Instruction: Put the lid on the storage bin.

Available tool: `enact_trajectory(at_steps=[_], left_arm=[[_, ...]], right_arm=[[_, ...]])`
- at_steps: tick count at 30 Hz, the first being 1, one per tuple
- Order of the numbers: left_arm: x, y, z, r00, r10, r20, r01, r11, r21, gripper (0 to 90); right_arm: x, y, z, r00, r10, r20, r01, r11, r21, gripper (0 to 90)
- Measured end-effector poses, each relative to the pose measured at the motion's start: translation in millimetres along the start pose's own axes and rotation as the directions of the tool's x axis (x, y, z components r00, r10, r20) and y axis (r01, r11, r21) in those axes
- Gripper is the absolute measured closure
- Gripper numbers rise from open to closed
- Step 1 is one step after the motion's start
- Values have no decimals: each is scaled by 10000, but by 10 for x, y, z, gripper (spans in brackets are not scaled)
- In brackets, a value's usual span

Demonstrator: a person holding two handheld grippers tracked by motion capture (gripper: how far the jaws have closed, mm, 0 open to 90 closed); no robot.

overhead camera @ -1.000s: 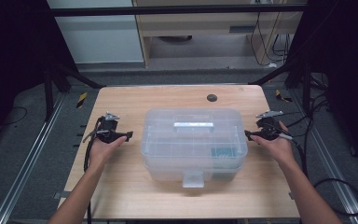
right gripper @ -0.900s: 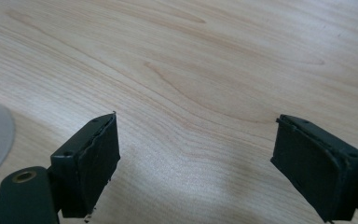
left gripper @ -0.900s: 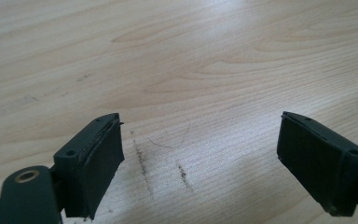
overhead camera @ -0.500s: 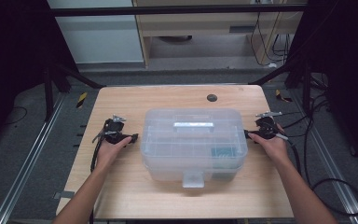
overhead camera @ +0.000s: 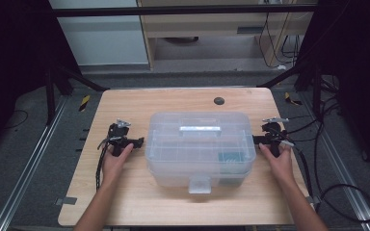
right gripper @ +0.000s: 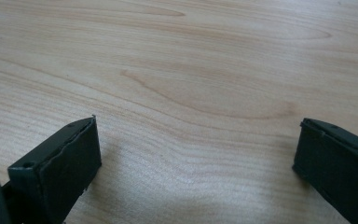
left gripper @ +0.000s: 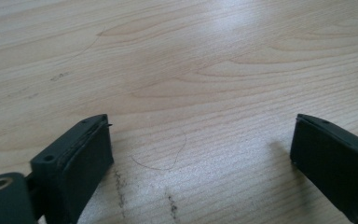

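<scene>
So the clear plastic box (overhead camera: 200, 147) is sitting lid-on in the middle of the wooden table (overhead camera: 139, 103), with a gripper hanging out on each side of it. Left gripper (overhead camera: 137, 142) is just beside its left wall, right gripper (overhead camera: 256, 139) just beside the right wall. Both have just been opening their jaws, now standing wide apart with nothing but bare wood between them.

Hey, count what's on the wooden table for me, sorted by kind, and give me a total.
Clear plastic storage box: 1
Handheld grippers, left gripper and right gripper, both open: 2
Small dark round thing: 1
Total: 4
</scene>
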State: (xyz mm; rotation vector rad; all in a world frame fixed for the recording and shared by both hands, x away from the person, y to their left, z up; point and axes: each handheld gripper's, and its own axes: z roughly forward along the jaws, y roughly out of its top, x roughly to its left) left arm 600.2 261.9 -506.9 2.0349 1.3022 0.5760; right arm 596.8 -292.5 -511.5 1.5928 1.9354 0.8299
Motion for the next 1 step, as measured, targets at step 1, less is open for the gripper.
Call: enact_trajectory(at_steps=[1], left_arm=[[-20,-21,-18,9998,-152,-163,153,9999,51,0]], right_arm=[[17,-10,-10,9999,93,74,-93,10000,-12,6]])
